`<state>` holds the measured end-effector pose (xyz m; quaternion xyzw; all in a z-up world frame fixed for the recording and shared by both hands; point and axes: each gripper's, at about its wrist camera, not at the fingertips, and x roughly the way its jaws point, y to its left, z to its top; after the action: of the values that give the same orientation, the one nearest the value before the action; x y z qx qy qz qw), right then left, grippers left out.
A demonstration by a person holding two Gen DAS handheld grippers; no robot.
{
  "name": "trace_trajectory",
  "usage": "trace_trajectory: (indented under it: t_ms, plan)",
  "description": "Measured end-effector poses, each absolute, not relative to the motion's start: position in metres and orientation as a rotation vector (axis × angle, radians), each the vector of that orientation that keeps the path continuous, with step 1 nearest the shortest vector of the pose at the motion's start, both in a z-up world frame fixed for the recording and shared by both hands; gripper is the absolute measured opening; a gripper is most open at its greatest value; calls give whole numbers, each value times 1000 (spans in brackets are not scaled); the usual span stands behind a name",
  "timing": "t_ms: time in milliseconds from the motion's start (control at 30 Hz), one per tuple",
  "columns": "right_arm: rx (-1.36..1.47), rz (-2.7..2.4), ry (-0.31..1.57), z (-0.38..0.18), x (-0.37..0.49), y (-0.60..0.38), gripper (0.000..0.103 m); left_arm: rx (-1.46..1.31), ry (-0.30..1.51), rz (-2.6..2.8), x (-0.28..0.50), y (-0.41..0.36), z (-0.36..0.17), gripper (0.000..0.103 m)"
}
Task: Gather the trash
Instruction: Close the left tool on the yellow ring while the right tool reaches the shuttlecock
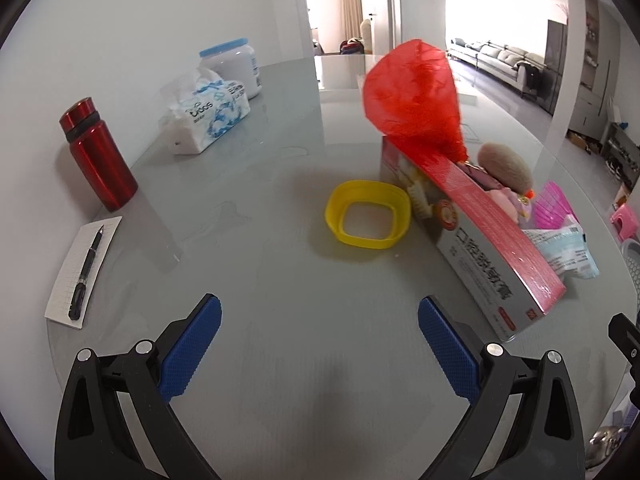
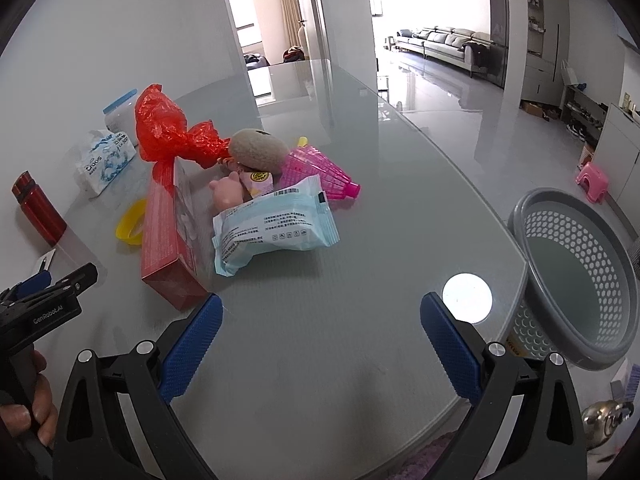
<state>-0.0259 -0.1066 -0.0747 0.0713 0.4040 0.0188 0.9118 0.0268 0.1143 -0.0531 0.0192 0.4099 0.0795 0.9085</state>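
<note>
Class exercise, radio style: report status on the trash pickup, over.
Left gripper and right gripper open, empty, above the table. Trash pile untouched; grey basket at the table's right edge. Nothing blocking.

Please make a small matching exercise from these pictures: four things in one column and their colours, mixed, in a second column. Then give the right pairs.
Things:
1. bottle
2. ring
3. basket
4. pen

Colours:
A. grey
B. black
C. red
D. yellow

Pairs: 1-C, 2-D, 3-A, 4-B
</note>
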Motion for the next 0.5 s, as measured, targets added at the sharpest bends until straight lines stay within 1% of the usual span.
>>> trace_trajectory:
  t_ms: [200, 500]
  plan:
    - [132, 55, 837, -75, -12, -103, 95, 4, 861, 174, 52, 128, -60, 97]
    - [143, 33, 848, -74, 3, -112, 95, 35, 920, 118, 91, 118, -78, 97]
